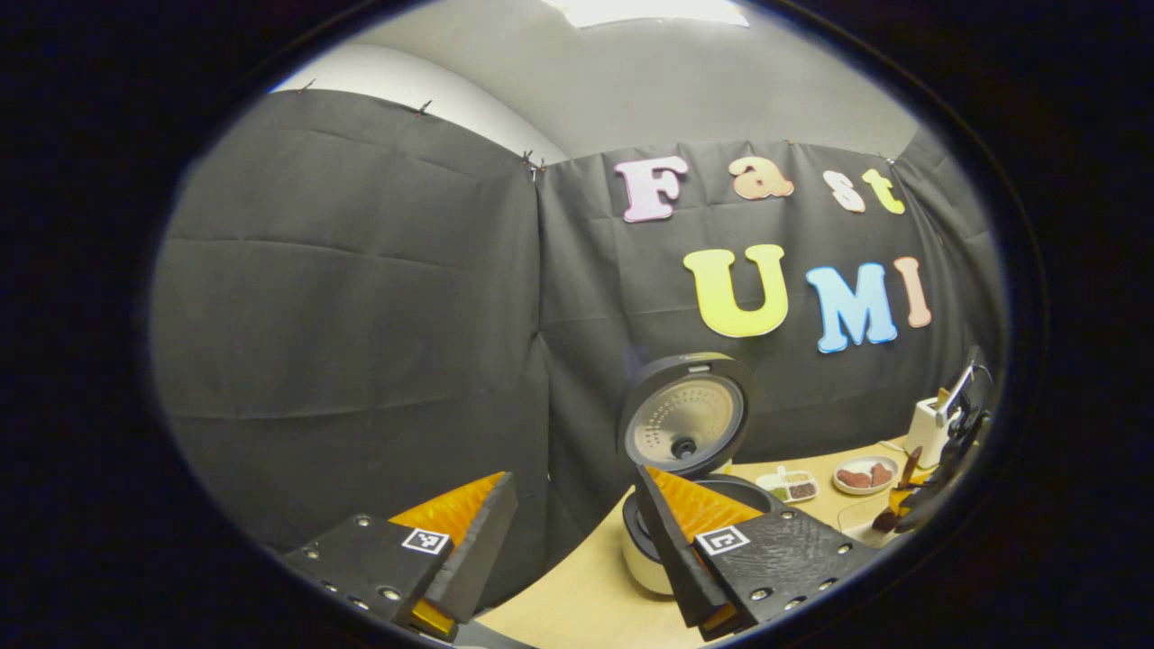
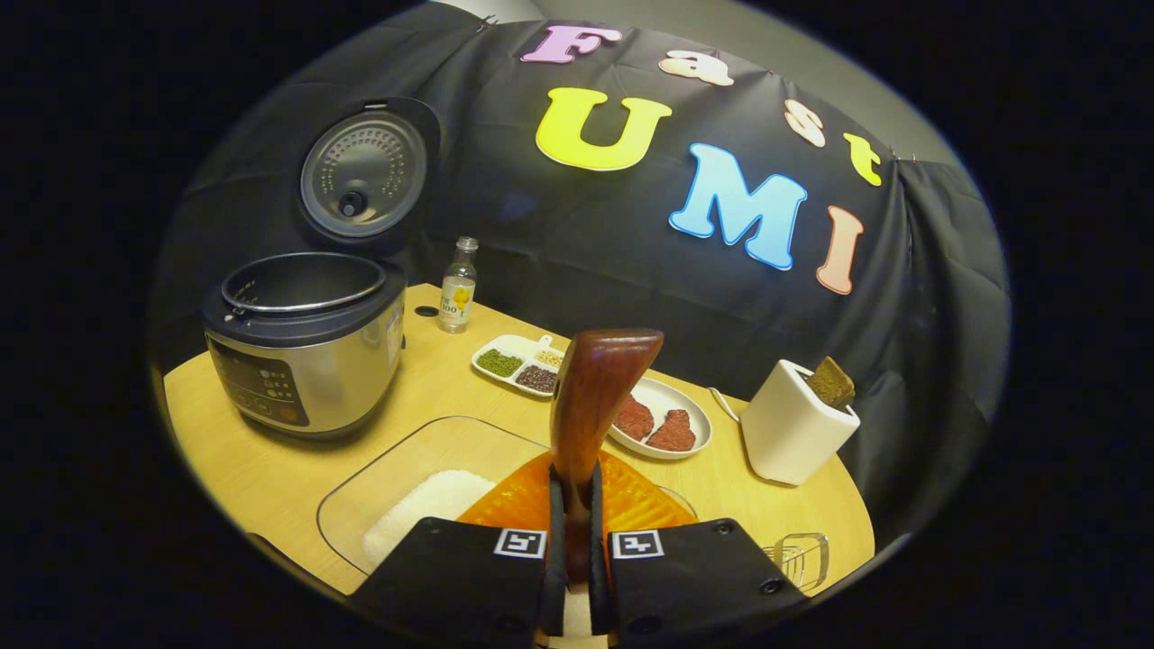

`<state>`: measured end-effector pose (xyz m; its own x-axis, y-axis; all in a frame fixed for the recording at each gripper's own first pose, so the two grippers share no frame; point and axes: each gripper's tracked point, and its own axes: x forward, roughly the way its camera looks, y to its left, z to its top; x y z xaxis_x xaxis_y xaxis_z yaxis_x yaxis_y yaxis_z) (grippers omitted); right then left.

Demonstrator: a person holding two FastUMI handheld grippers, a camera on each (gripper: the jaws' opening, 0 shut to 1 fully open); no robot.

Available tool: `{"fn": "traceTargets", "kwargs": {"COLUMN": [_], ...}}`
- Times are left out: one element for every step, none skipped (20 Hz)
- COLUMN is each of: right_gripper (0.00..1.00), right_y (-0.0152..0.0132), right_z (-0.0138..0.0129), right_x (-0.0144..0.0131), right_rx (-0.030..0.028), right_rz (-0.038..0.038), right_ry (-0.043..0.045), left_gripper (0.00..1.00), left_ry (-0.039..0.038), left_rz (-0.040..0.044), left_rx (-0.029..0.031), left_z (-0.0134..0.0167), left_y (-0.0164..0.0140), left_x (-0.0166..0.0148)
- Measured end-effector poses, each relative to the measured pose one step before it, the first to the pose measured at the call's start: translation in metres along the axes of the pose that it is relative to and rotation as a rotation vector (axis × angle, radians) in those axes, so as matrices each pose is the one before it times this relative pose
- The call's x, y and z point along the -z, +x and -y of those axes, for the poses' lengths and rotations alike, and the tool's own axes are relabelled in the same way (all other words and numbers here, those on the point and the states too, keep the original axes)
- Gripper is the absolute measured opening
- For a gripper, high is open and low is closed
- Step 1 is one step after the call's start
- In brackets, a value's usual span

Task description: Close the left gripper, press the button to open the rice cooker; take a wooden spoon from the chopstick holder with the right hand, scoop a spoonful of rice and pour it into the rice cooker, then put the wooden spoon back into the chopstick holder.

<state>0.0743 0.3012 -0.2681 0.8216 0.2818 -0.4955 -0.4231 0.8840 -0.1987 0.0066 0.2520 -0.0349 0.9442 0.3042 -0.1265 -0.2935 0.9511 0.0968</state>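
Note:
The rice cooker [image 2: 302, 351] stands at the table's left with its lid [image 2: 365, 176] swung up and the inner pot bare. My right gripper [image 2: 574, 505] is shut on the wooden spoon [image 2: 595, 397], which sticks up and forward between the fingers above a glass dish of white rice [image 2: 424, 509]. To the right stands the white chopstick holder [image 2: 793, 424]. My left gripper [image 1: 575, 482] hangs open with nothing in it, left of the rice cooker [image 1: 685, 424]. Far right in the left gripper view are the right gripper [image 1: 911, 505] and the chopstick holder [image 1: 929, 431].
A small bottle [image 2: 458, 287] stands behind the cooker. A divided dish of beans [image 2: 523, 361] and a plate with red pieces [image 2: 658, 419] lie mid-table. A small glass object [image 2: 798, 554] sits near the front right edge. Black cloth walls close the back.

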Motion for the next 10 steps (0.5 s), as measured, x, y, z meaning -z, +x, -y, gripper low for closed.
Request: {"fn": "traceTargets", "kwargs": {"right_gripper": [0.12, 0.11, 0.13, 0.11, 0.13, 0.13, 0.13, 0.13, 0.13, 0.13], "right_y": [-0.0013, -0.00053, -0.00183, 0.0001, -0.00137, -0.00184, -0.00014, 0.00045, -0.00164, -0.00115], "right_z": [-0.00741, -0.00656, -0.00701, -0.00721, -0.00602, -0.00504, -0.00405, -0.00119, 0.00088, 0.00232], "right_x": [0.00079, 0.00114, 0.00135, 0.00139, 0.00043, 0.00138, 0.00084, 0.00044, -0.00015, -0.00037], "right_rx": [-0.01492, -0.01587, -0.01917, -0.02, -0.0206, -0.02339, -0.02384, -0.02018, -0.01724, -0.01474], "right_rz": [-0.00259, -0.00556, -0.00496, -0.00674, -0.00589, -0.00812, -0.00811, -0.00822, -0.00745, -0.00932], "right_ry": [0.00617, 0.01261, 0.02032, 0.02177, 0.0253, 0.02929, 0.03658, 0.04495, 0.05155, 0.06143], "left_gripper": [0.8, 0.8, 0.8, 0.8, 0.8, 0.8, 0.8, 0.8, 0.8, 0.8], "left_ry": [-0.00077, -0.00117, -0.00048, 0.00108, 0.00185, 0.00111, -0.00084, -0.00222, -0.00222, -0.00125], "left_rz": [0.00094, 0.00132, 0.0016, 0.00238, 0.00212, 0.00159, 0.00153, 0.00073, 0.00046, 0.00036], "left_rx": [-0.00045, -0.00026, 0.00031, -0.00063, -0.00079, -0.00101, -0.00023, 0.00007, 0.00054, 0.00132], "left_z": [-0.00045, -0.0002, -0.0003, -0.00025, 0.00037, -0.00036, -0.00112, -0.0011, -0.00002, 0.00124], "left_y": [-0.00057, -0.00021, -0.00063, -0.00134, -0.00143, -0.00077, -0.0012, -0.00081, 0.0007, 0.00004], "left_x": [0.0008, -0.00143, -0.00007, -0.00047, 0.00032, -0.00136, -0.00123, -0.00085, 0.0004, -0.00055]}}
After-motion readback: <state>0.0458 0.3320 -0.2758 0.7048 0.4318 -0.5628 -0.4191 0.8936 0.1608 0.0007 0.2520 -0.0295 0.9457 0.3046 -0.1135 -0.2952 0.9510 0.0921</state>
